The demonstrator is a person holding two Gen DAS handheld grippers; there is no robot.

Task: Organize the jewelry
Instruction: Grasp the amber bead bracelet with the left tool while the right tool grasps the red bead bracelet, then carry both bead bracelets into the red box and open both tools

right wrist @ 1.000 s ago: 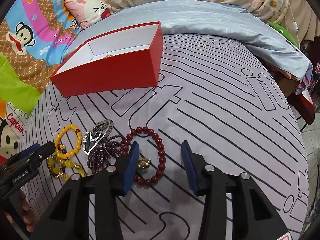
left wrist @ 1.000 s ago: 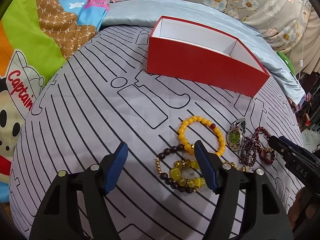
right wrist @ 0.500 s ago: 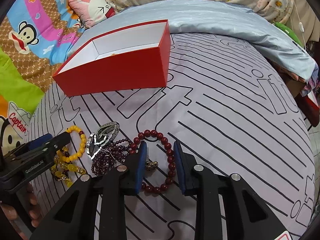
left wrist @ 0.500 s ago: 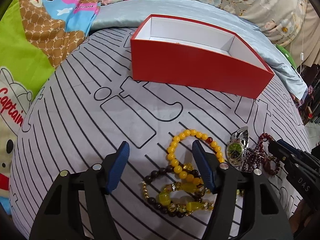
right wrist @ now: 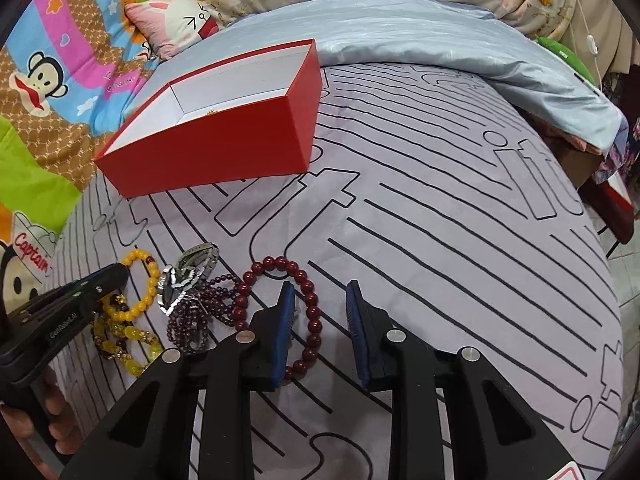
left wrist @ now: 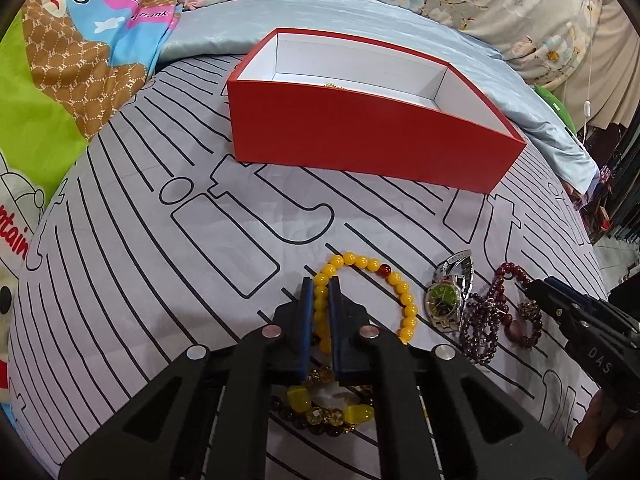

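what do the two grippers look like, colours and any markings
Both are black plastic with triangular cut-outs, round silver rivets and blue pads lining the jaws. The left gripper carries white "GenRobot.AI" lettering on its side; the right gripper reads "DAS". Bare fingers show on the left one's handle; no cables or sleeves visible.

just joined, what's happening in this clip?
A person with two handheld grippers is sorting jewelry on a bed into a red box. The left gripper is shut on the yellow bead bracelet, which lies on the sheet. The right gripper is open, straddling one side of the dark red bead bracelet. A watch and more beads wait between them.
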